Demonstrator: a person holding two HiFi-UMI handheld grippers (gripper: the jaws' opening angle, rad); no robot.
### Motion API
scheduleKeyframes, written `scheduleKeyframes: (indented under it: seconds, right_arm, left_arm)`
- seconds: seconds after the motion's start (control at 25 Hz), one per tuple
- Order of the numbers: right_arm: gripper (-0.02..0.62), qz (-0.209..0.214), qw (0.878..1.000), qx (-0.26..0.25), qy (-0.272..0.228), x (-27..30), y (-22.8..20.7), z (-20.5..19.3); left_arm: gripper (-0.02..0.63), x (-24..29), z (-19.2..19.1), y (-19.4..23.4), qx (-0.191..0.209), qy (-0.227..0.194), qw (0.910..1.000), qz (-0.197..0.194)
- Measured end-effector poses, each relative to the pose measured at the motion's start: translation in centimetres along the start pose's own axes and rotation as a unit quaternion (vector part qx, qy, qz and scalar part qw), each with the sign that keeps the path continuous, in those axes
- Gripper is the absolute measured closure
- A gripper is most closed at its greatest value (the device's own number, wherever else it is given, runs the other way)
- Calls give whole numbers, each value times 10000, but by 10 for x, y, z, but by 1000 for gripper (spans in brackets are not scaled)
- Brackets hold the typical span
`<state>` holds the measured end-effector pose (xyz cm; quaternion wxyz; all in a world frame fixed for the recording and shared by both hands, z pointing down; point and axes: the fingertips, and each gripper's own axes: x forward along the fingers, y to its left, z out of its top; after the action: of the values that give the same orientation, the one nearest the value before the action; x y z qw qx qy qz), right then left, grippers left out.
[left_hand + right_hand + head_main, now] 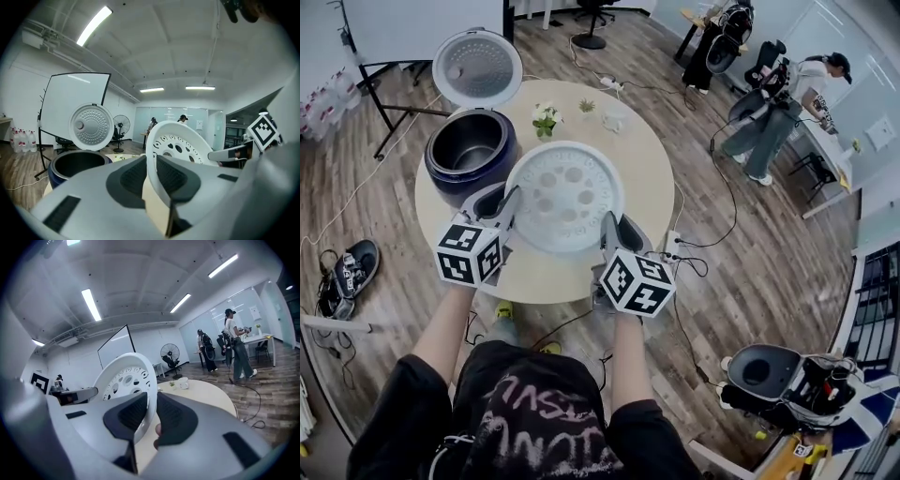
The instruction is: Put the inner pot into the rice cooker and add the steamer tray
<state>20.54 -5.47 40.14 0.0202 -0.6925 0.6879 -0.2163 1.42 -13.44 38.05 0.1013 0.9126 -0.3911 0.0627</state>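
Steamer tray [565,195] hangs above the counter [652,164], rim clamped by left tongs [506,208] and right tongs [612,228]; keep it level, centre over rice cooker [455,185], whose inner pot [473,141] seems seated

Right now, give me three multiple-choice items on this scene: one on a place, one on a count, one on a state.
1. In the head view, where does the cooker stand from the tray?
A) upper left
B) right
C) below

2. How many tools grip the tray?
A) none
B) one
C) two

3. The cooker's lid is:
A) shut
B) open and raised
C) taken off

Key:
1 A: the cooker shows up and to the left of the tray.
2 C: the left tool and the right tool each pinch the tray's rim between their pads.
3 B: the lid stands up behind the cooker's open mouth, with its dimpled inner face in view.
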Motion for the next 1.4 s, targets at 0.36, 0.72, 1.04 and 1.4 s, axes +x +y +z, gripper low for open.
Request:
scheduleKeyframes:
  seconds: [0.36, 0.72, 1.04, 1.4]
  right_arm:
    - [528, 101, 9998, -176, -68, 18, 25, 14]
    - [528, 35, 9997, -226, -29, 70, 74, 15]
    - [521, 122, 9984, -461, 312, 133, 120, 9]
    - [522, 450, 9961, -594, 477, 203, 184, 10]
  left_arm:
    - [531, -4, 14, 27, -88, -186, 9998, 40]
    - [531, -2, 26, 96, -167, -236, 9996, -48]
    - [531, 0, 31, 169, -282, -227, 9992, 139]
    - [531, -8, 45, 254, -380, -268, 9980, 422]
